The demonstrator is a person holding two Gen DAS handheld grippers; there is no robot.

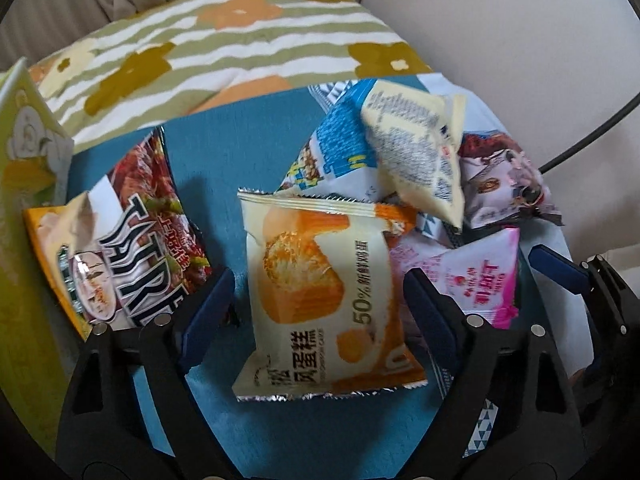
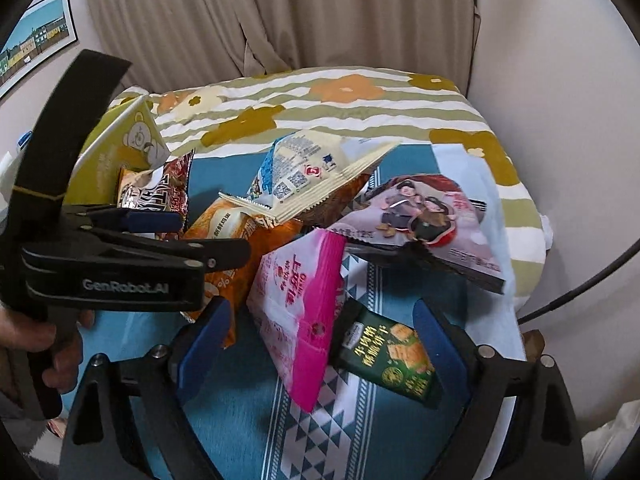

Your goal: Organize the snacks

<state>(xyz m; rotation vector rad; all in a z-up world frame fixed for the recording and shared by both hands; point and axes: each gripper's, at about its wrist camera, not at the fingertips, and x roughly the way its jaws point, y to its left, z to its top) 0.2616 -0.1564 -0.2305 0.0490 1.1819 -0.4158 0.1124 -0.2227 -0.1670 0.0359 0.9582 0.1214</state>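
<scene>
I see the left gripper (image 1: 320,304) spread wide, its blue pads either side of the orange cake packet (image 1: 324,296) without touching it. That packet lies flat on the teal cloth (image 1: 224,152), foil seam toward the camera.

Right gripper (image 2: 322,340) is also wide open and grips nothing. Between its fingers I see the lower end of the pink-and-white packet (image 2: 300,312), which leans on the pile, and the dark green cracker pack (image 2: 390,356) on the cloth just beside the right pad.

Rest of the pile sits on the same cloth: a cream-and-blue packet (image 1: 416,148) lies on top, tilted, and the packet with cartoon figures (image 2: 424,216) is at the right of the heap.

At the left, well apart from the heap, the red "TASTE"-style bag (image 1: 148,232) sits against the yellow-green box (image 1: 24,184).

The cloth lies over a floral striped cover (image 2: 340,96).
</scene>
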